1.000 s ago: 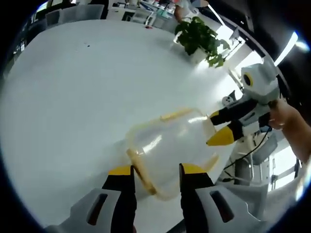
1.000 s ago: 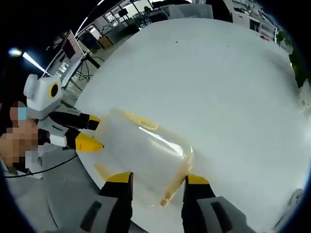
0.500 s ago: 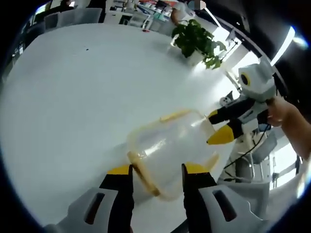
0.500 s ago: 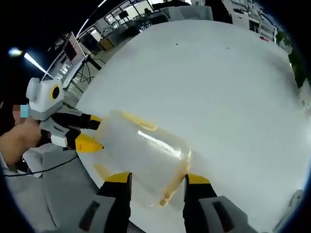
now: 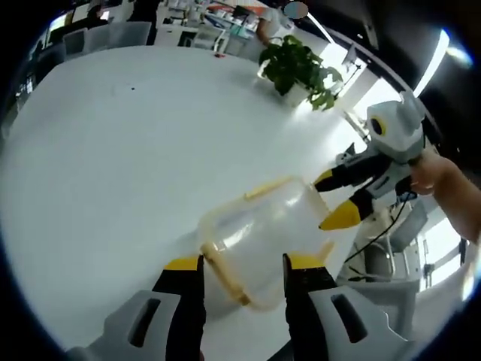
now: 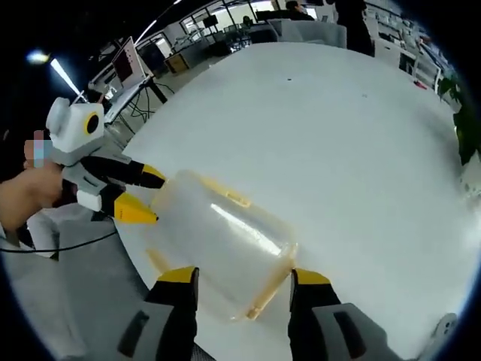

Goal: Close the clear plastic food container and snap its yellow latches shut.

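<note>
The clear plastic container (image 5: 259,237) lies on the white table (image 5: 113,150) with its lid on, between my two grippers. In the left gripper view my left gripper (image 5: 242,265) is open, and a yellow latch (image 5: 223,272) at the near end sits between its jaws. My right gripper (image 5: 336,200) comes in from the right, open, with its yellow tips at the far end. In the right gripper view the container (image 6: 218,241) runs from my open right gripper (image 6: 242,277), with a yellow latch (image 6: 263,292) between the jaws, to my left gripper (image 6: 144,197). Another latch (image 6: 230,195) lies along the top edge.
A potted green plant (image 5: 297,64) stands on the far side of the table. Desks, chairs and monitors (image 6: 128,56) fill the room behind. The table's near edge (image 6: 143,278) runs just below the container. A person's hand (image 5: 443,184) holds the right gripper.
Both cameras have shifted a little, so the table looks farther and the plant sits higher. The container and the grippers at its ends keep the same arrangement.
</note>
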`<state>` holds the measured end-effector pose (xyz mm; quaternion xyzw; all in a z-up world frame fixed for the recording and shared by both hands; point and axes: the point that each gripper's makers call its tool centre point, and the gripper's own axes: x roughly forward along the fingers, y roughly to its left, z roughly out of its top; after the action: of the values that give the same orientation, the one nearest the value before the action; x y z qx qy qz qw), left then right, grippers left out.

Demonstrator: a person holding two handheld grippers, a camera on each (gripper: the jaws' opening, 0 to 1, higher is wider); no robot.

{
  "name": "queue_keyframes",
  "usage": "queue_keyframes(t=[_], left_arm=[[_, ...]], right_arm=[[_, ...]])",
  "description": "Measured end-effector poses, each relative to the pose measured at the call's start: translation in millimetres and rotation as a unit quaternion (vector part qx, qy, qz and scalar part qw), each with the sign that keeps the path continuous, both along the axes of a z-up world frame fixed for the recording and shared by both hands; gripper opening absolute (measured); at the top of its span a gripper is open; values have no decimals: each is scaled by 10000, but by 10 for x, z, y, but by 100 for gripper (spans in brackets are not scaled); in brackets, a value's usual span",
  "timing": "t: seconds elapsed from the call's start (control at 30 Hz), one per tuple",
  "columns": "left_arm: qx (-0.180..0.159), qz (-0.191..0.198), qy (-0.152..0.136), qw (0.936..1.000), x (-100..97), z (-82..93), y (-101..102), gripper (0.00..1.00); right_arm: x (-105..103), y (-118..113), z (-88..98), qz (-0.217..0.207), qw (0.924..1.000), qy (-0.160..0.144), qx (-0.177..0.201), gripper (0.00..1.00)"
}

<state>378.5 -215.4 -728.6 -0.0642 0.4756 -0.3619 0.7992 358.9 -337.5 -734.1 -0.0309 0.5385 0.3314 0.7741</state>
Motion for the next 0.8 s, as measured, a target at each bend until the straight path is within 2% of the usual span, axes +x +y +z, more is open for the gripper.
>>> queue_keyframes(t=[0.2,0.33,0.4,0.53,0.63,0.7,0.8], left_arm=[[136,-243,-197,9994,-46,29,27,45],[141,-472,-353,9982,-71,77,35,46],[159,-573,-380,9975,-84,83,40,46],[295,-770,-567,9950,-82,110,87,49],[436,-979,-778,9912,-86,147,108,50],[713,-1253,-1022,9843,-85,165,134,51],[769,-1492,-1203,9784,-118,219,93,51]], right_arm=[[20,7,75,75,9999,-142,-64,46],[28,8,108,331,9988,-327,-154,47],[2,-2,116,513,9976,-403,-221,43],[-6,25,154,581,9971,-435,-207,44],[-12,40,191,632,9966,-476,-209,44],[-13,37,215,681,9960,-523,-246,43],[0,32,254,830,9938,-667,-310,42]])
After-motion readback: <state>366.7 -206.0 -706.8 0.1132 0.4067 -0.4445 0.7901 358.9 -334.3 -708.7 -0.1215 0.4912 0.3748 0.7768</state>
